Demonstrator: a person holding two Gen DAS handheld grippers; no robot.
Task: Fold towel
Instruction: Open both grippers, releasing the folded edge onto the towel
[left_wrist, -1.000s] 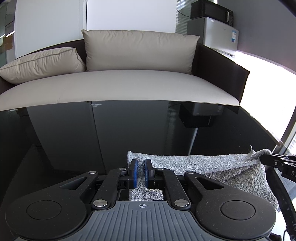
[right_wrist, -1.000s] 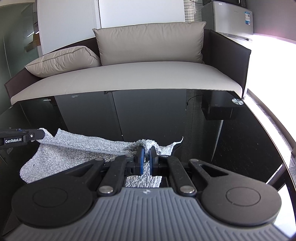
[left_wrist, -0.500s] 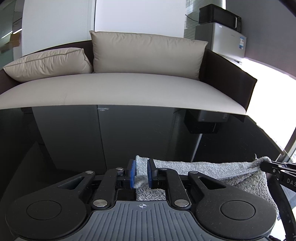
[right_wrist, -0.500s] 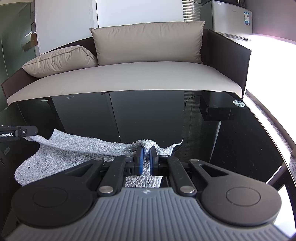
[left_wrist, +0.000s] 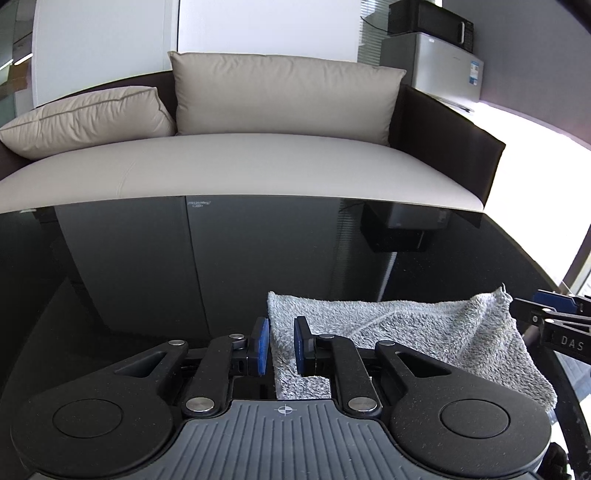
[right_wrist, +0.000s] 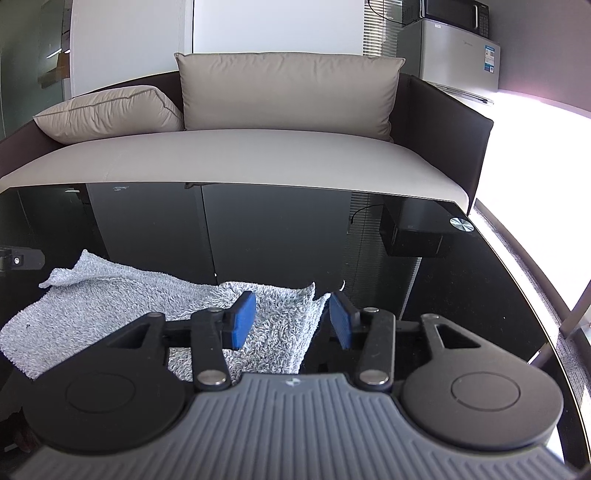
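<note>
First fold looks done: the grey towel (left_wrist: 406, 332) lies doubled on the black glass table (left_wrist: 147, 277), and at least one more fold plus squaring the edges seems left. Its long axis runs 9-to-3 across the near table edge, parallel to the sofa (left_wrist: 240, 166) at 12. The right gripper (right_wrist: 291, 319) has just been opening, pads clear of the right corner between them; the left gripper (left_wrist: 280, 345) stands slightly parted astride the left corner, no visible pinch.
</note>
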